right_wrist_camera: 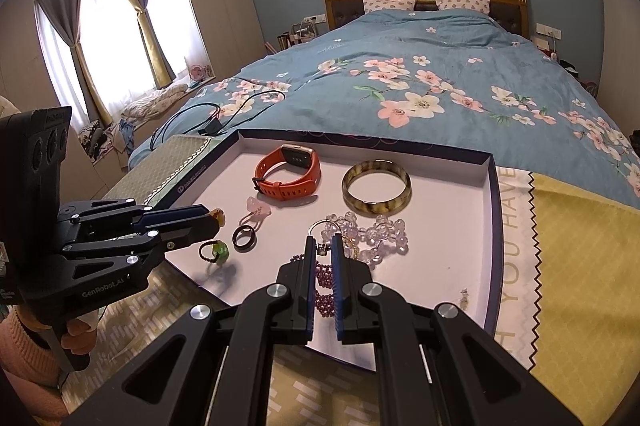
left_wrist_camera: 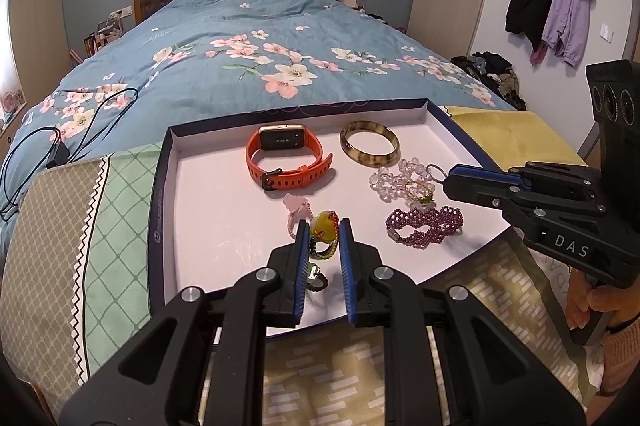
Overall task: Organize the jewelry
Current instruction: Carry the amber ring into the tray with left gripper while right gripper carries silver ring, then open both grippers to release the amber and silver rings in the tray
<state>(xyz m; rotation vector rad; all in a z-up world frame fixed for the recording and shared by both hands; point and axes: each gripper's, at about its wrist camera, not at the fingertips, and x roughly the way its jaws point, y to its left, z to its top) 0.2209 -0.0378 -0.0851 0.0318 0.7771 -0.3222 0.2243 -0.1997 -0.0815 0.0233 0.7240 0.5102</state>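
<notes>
In the tray [left_wrist_camera: 168,186], the left tongs [left_wrist_camera: 324,226] clench a yellow-stone ring [left_wrist_camera: 323,226] near its front edge, while the right tongs [right_wrist_camera: 320,246] pinch a keyring [right_wrist_camera: 322,227] beside the clear beads [right_wrist_camera: 376,234].

watch [left_wrist_camera: 286,156] left of bangle [left_wrist_camera: 369,144], both in tray [left_wrist_camera: 162,186], bed [left_wrist_camera: 240,58] behind.

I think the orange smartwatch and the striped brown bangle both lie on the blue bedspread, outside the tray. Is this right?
Not quite. The orange smartwatch and the striped brown bangle lie side by side, but inside the shallow white tray, near its far wall, not on the blue bedspread. The right wrist view shows this clearly, and the left wrist view agrees.
</notes>
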